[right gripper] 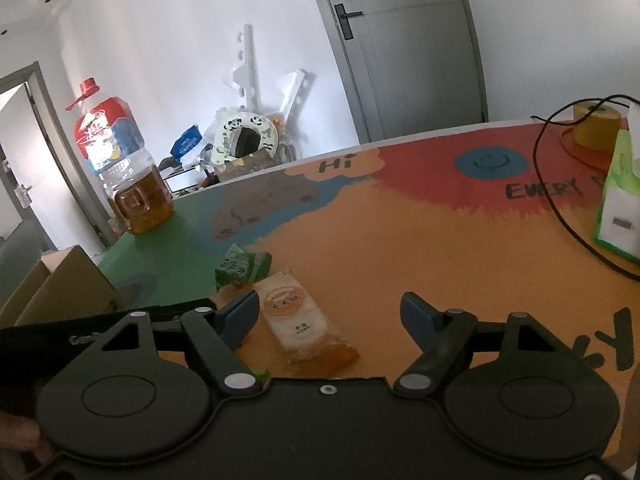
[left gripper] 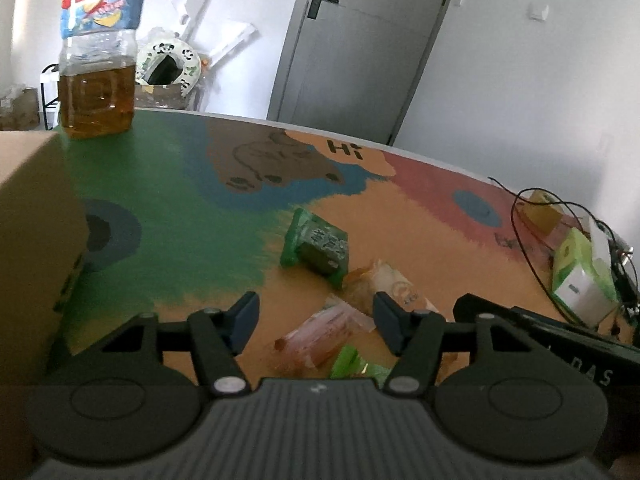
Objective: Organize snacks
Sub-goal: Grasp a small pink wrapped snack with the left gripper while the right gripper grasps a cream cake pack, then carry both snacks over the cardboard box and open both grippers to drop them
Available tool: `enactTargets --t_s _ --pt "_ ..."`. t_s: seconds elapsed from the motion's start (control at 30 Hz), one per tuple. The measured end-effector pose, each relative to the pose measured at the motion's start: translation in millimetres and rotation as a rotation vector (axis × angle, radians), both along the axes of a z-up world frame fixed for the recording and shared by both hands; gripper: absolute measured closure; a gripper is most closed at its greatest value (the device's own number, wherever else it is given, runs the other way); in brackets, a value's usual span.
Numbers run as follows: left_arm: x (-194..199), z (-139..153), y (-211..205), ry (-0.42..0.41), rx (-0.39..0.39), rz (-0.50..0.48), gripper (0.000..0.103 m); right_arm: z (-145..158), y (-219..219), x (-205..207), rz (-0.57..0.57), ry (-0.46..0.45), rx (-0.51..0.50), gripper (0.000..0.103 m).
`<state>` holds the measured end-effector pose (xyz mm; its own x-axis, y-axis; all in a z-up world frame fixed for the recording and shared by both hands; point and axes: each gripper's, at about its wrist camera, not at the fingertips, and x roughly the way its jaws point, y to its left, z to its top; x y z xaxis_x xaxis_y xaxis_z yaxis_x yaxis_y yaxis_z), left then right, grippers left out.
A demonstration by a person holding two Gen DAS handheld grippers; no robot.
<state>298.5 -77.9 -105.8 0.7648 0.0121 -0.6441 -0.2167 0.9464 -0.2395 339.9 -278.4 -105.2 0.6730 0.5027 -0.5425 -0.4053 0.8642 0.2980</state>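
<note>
while both grippers hover with jaws apart and empty, the left gripper (left gripper: 314, 322) and right gripper (right gripper: 328, 316) sit just short of the orange snack packet (right gripper: 298, 320), dark green packet (left gripper: 320, 246) just beyond it.

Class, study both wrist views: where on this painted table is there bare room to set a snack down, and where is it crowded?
Free: the green patch between the cardboard box, the oil jug and the green packet; also the orange stretch between the snacks and the tissue pack. Crowded: the wrapped snacks below both sets of jaws, and the cabled far corner.
</note>
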Motion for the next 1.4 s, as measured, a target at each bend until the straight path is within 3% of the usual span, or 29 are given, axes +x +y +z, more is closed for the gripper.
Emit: enactTargets --t_s 0.07,0.2,0.27,0.57,0.73,0.87,1.0,1.03,1.17,1.4 --pt "3 -4 -1 0.009 0.005 0.001 0.047 -2 0 2 -0.003 0.003 -0.003 0.026" --pt "5 -13 1 0.038 -0.016 -0.014 0.076 -6 1 5 -0.003 0.006 -0.013 0.025" --pt "4 -17 2 0.043 -0.011 -0.015 0.082 -7 3 6 0.003 0.002 -0.017 0.025" --pt "-8 -15 19 0.044 -0.046 0.033 0.085 -5 17 14 0.015 -0.017 -0.036 0.023" --pt "-18 -14 30 0.042 -0.059 0.067 0.085 -5 31 15 0.027 -0.071 -0.087 0.015" --pt "-25 -13 35 0.04 -0.069 0.083 0.085 -13 41 20 0.034 -0.042 -0.132 0.016" --pt "-33 -13 38 0.035 -0.083 0.096 0.086 -23 51 15 0.074 -0.012 -0.186 0.05" --pt "-34 -13 39 0.033 -0.085 0.096 0.086 -22 51 11 0.07 -0.03 -0.203 0.065" --pt "-43 -10 40 0.021 -0.095 0.102 0.086 -18 41 6 0.045 -0.001 -0.144 0.066" --pt "-61 6 36 -0.025 -0.103 0.088 0.086 -3 31 -17 0.032 -0.039 -0.09 0.066"
